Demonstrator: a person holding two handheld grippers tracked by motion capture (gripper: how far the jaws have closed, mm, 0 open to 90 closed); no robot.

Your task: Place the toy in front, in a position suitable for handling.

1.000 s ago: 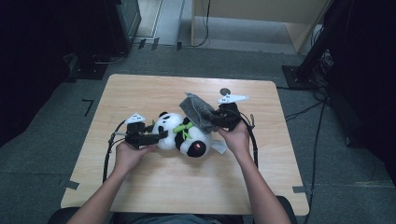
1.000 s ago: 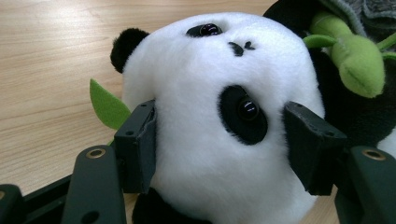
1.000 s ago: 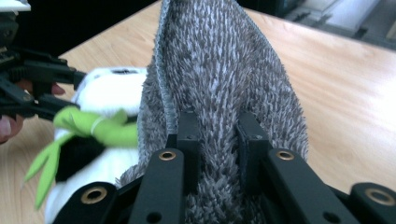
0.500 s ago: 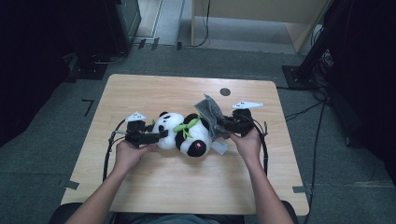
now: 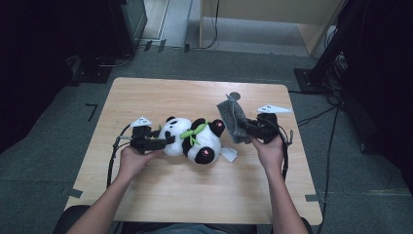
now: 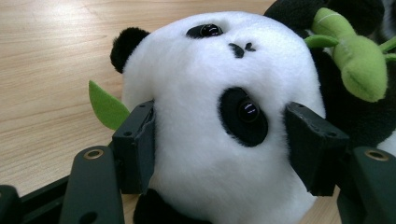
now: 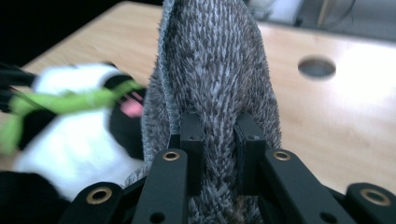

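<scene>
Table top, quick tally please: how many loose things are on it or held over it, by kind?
Plush panda: 1
Grey knit cloth: 1
Total: 2
The left gripper clamps the panda's head; the right gripper pinches the cloth.

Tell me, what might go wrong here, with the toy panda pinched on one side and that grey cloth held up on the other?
The right gripper pinches only a narrow fold of the grey cloth, so it could slip free. The left gripper squeezes the soft head of the panda, which might squirm out or drag across the table if pulled.
</scene>
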